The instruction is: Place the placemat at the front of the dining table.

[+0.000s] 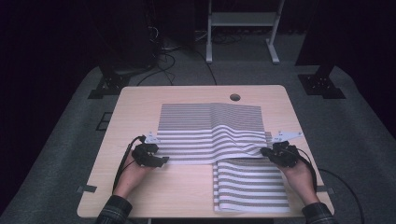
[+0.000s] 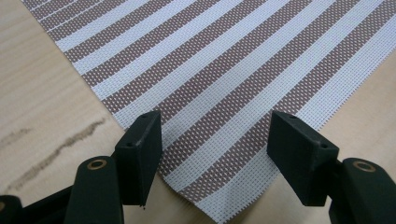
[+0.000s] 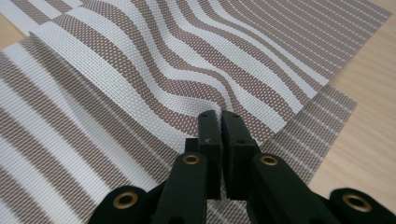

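Observation:
A brown-and-white striped placemat (image 1: 210, 133) lies across the middle of the wooden table (image 1: 140, 107), with its right half rippled upward. A second striped placemat (image 1: 250, 184) lies at the front right, partly under the first. My left gripper (image 1: 161, 161) is open at the top mat's near-left corner. In the left gripper view its jaws (image 2: 215, 126) stand on either side of that corner of the mat (image 2: 210, 60). My right gripper (image 1: 266, 151) is shut on the top mat's near-right corner. In the right gripper view it (image 3: 215, 116) pinches the lifted mat (image 3: 187, 60) above the lower mat (image 3: 56, 140).
A round cable hole (image 1: 235, 97) sits near the table's far edge. Behind the table, on the grey floor, stand a white frame (image 1: 240, 21), black stand bases (image 1: 107, 84) and loose cables (image 1: 163, 60). Bare tabletop shows at the left and front left.

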Motion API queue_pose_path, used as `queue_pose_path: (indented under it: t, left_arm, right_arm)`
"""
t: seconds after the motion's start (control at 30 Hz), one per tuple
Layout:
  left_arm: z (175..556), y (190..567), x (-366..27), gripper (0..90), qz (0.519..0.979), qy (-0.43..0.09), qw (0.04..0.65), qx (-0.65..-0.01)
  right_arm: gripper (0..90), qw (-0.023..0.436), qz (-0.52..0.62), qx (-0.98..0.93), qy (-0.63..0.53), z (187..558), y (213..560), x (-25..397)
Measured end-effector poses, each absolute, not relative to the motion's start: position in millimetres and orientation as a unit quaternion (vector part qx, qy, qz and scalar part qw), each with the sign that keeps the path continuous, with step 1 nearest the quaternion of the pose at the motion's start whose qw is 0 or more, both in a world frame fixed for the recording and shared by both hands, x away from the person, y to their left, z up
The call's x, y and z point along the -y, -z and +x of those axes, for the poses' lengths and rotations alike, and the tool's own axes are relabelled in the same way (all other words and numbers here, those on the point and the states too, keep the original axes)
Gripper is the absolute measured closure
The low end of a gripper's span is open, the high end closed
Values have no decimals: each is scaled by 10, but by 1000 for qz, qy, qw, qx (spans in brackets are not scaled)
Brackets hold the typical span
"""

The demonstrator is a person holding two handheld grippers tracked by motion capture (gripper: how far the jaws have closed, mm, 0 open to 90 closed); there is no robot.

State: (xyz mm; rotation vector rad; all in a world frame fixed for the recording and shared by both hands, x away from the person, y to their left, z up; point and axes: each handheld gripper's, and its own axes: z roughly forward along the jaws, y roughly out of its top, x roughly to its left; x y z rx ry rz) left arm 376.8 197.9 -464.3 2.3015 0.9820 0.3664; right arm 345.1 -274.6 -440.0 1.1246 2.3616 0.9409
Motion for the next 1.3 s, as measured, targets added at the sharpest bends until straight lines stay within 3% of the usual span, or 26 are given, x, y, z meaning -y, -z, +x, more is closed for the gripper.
queue_pose_path:
  t: [1.3]
  left_arm:
    - [4906,4611,-2003,377,847,-153,285,-422]
  right_arm:
    - [873,187,437,-809,-346,4694,4336,2665]
